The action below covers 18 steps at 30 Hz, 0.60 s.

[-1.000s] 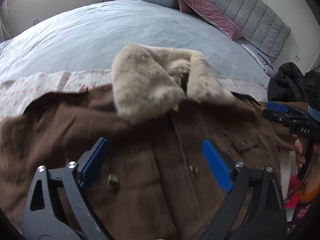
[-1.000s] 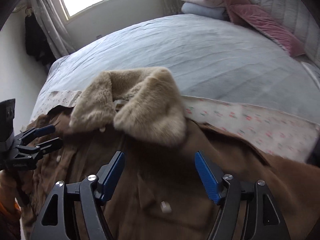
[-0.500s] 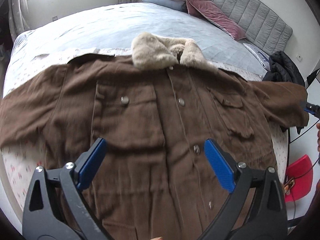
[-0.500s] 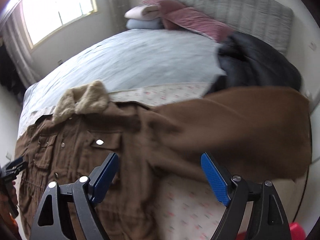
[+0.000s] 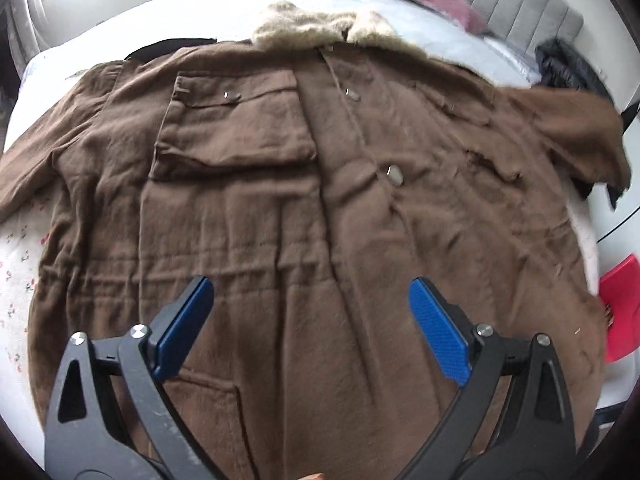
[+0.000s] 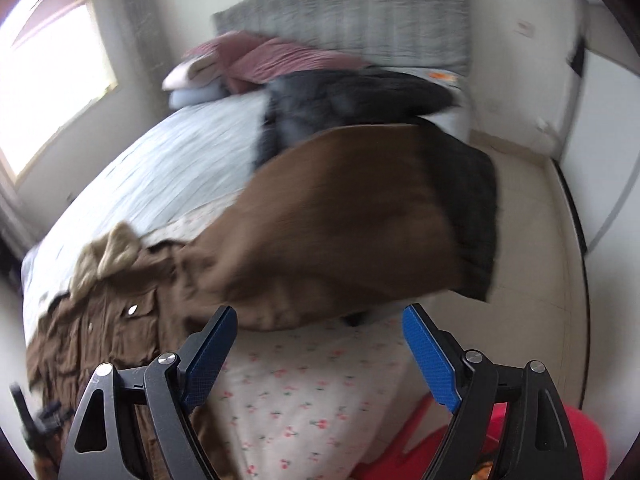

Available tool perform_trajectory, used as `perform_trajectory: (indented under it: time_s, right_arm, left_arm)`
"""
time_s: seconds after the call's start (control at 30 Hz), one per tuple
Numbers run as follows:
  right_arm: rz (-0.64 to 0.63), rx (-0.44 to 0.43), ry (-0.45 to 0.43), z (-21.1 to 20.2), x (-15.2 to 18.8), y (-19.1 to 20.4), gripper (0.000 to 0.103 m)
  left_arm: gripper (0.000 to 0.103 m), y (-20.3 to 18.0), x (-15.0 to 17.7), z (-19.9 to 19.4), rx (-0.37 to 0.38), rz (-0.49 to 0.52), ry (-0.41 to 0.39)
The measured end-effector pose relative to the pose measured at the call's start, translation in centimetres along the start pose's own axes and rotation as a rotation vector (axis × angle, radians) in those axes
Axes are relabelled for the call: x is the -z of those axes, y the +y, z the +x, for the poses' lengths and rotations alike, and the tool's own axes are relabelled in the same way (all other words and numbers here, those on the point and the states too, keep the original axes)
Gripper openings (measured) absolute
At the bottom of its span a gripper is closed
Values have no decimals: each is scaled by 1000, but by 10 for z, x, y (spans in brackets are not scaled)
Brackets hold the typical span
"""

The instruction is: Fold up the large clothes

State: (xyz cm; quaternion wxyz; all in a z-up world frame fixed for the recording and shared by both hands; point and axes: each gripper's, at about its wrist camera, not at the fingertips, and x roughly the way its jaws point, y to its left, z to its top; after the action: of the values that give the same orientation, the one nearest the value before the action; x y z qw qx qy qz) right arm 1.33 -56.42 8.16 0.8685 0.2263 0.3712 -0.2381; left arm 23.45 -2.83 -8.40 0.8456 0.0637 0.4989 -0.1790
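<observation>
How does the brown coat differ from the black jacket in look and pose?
The brown coat lies spread flat, front up, on the bed; the black jacket is bunched in a heap near the headboard. The brown coat has a pale fur collar; the black jacket shows none. Both rest on the bed.

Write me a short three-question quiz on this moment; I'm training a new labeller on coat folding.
1. True or false: the left tool is shut on the coat.
2. Which way does the coat lie? A) buttons up B) buttons down
3. What does the right tool hold?

Key: 1. False; it is open above the coat. 2. A; the fur collar points toward the headboard. 3. Nothing; it is open, with the sleeve beyond its fingertips.
</observation>
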Motion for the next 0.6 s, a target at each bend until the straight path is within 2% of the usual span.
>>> perform_trajectory:
  time_s: [0.1, 0.2, 0.3, 0.47, 0.6]
  right_arm:
    - [71, -34, 61, -1, 15, -20, 86]
    - [18, -67, 120, 1, 42, -16, 86]
    - [-46, -91, 207, 14, 76, 0, 86]
    - [-136, -207, 418, 49, 148, 40, 86]
    - [-229, -300, 591, 68, 214, 72, 86]
  left_arm:
    - [98, -8, 5, -4, -45, 114, 45]
    - [98, -12, 17, -16, -94, 196, 37]
    - [98, -7, 30, -24, -103, 231, 66]
    - [98, 20, 60, -42, -150, 251, 92]
    - [98, 65, 87, -67, -140, 183, 121]
